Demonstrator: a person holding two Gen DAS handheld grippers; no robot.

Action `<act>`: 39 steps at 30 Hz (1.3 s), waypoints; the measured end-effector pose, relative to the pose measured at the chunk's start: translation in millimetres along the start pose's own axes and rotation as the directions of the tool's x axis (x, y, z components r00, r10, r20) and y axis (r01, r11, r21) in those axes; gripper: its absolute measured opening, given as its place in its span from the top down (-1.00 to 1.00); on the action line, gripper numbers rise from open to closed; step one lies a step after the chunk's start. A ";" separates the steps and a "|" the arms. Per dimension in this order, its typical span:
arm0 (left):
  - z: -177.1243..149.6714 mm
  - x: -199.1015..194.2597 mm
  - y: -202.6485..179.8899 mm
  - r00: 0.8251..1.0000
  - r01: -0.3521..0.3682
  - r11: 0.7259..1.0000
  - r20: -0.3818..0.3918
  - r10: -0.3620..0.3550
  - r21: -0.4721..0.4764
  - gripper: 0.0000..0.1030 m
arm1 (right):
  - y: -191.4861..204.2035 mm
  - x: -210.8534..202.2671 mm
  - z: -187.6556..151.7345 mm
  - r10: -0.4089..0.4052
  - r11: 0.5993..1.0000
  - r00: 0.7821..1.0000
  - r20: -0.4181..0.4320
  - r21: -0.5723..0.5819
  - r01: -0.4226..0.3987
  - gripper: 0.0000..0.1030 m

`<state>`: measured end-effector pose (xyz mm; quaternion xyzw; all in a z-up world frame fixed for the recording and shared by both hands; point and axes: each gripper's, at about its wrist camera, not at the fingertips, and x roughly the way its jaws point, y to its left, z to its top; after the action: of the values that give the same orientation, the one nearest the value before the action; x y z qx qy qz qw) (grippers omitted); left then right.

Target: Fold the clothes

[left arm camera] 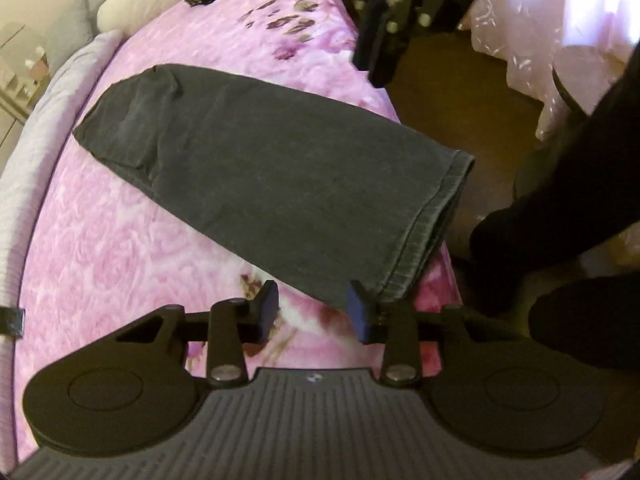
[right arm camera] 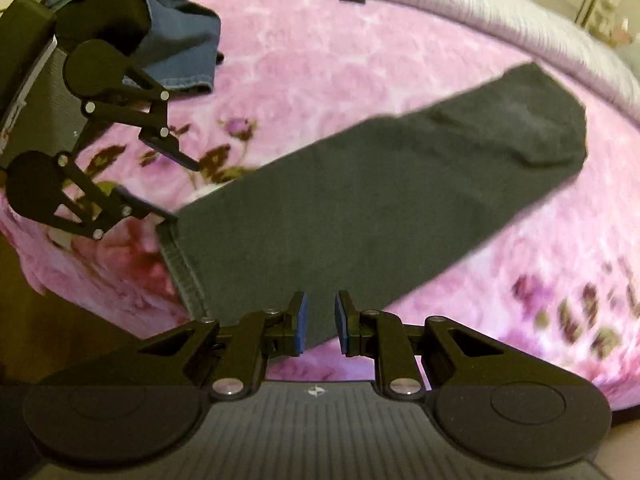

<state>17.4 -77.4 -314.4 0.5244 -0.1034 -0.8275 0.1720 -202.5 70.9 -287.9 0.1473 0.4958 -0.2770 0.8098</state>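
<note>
trousers (left arm camera: pixel 264 160) lie flat along the pink bed (left arm camera: pixel 100 240), hem overhanging its edge. left claw (left arm camera: pixel 314 310) spread at one hem corner, right claw (right arm camera: pixel 319 322) part-spread over the cloth — a thin bite risks lifting one layer only.

Both wrist cameras look steeply down from close above the bed's (left arm camera: pixel 120 240) near edge, sharing the dark trousers (left arm camera: pixel 280 168), the left view facing right.

Charcoal-grey trousers (left arm camera: pixel 280 172) on pink rose-patterned blanket (left arm camera: pixel 120 248); blue denim garment (right arm camera: pixel 180 48).
</note>
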 end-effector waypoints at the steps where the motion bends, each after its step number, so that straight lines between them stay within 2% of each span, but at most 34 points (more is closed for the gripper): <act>1: -0.1 -4.1 3.2 1.000 0.007 1.000 0.010 -0.007 -0.019 0.35 | -1.6 1.6 -0.6 -0.006 1.000 1.000 -0.009 0.019 0.006 0.61; 4: -3.6 -14.1 8.1 1.000 0.027 0.998 0.011 -0.026 -0.057 0.26 | -6.5 9.6 -2.3 -0.042 0.997 0.998 -0.046 0.055 0.044 0.59; 7: -12.0 -18.9 3.5 0.999 0.036 0.999 -0.013 -0.036 -0.034 0.26 | -6.4 12.4 -6.6 -0.094 0.995 0.995 -0.035 0.021 0.095 0.42; 8: -13.3 -19.0 1.1 0.999 0.039 0.999 -0.017 -0.039 -0.021 0.26 | -7.6 12.1 -7.6 -0.091 0.996 0.996 -0.017 0.019 0.091 0.30; 9: -14.1 -18.6 -1.1 0.999 0.043 0.999 -0.020 -0.043 -0.009 0.24 | -8.3 10.6 -9.0 -0.089 0.996 0.996 0.005 0.023 0.089 -0.06; 10: -14.6 -17.9 -3.8 0.999 0.043 0.999 -0.021 -0.043 0.009 0.21 | -8.9 8.4 -10.5 -0.088 0.996 0.996 0.029 0.029 0.087 -0.18; 12: -15.4 -16.2 -11.1 0.999 0.039 0.997 -0.019 -0.038 0.068 0.19 | -10.4 7.1 -11.6 -0.079 0.996 0.996 0.043 0.048 0.077 -0.18; 15: -18.4 -13.7 -23.9 0.999 0.030 0.982 -0.016 -0.027 0.187 0.18 | -9.5 7.5 -10.8 -0.087 0.995 0.996 0.037 0.051 0.085 -0.18; 17: -20.1 -12.0 -31.2 1.000 0.029 0.966 -0.013 -0.027 0.256 0.18 | -8.4 8.6 -9.9 -0.090 0.995 0.996 0.016 0.046 0.089 -0.08; 18: -21.4 -11.5 -34.6 0.999 0.032 0.958 -0.009 -0.031 0.286 0.18 | -9.1 8.3 -9.7 -0.085 0.995 0.996 0.009 0.057 0.085 0.10; 19: -22.7 -11.3 -36.9 0.999 0.034 0.951 -0.006 -0.034 0.307 0.18 | -9.7 7.0 -9.7 -0.084 0.994 0.996 0.008 0.064 0.083 0.42; 20: -24.1 -11.3 -38.7 0.999 0.036 0.946 -0.003 -0.038 0.323 0.18 | -9.1 6.0 -9.7 -0.090 0.994 0.996 0.008 0.058 0.090 0.56; 28: -29.5 -12.5 -40.2 0.999 0.006 0.919 0.043 -0.025 0.394 0.18 | -8.0 2.5 -15.1 -0.055 0.993 0.998 0.017 0.105 0.053 0.61; 31: -28.7 -7.4 -44.3 0.998 0.011 0.895 0.056 -0.041 0.447 0.18 | -5.5 4.0 -19.3 -0.032 0.993 0.999 0.003 0.112 0.032 0.62; 34: -30.1 4.9 -49.1 0.998 0.005 0.854 0.057 -0.040 0.521 0.21 | -3.4 5.5 -23.9 -0.025 0.992 1.000 -0.007 0.123 0.025 0.62; 36: -29.8 12.5 -49.8 0.997 0.020 0.835 0.048 -0.055 0.549 0.21 | -0.5 6.8 -26.5 -0.020 0.993 1.000 -0.011 0.117 0.021 0.61; 39: -26.7 16.3 -47.2 0.994 0.058 0.836 0.041 -0.096 0.546 0.46 | 9.8 9.4 -30.8 -0.027 0.998 1.000 -0.009 0.063 0.027 0.60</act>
<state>26.8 -40.2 -356.0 0.5273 -0.3184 -0.7875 -0.0210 -215.5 91.7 -310.9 0.1670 0.4920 -0.3028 0.7990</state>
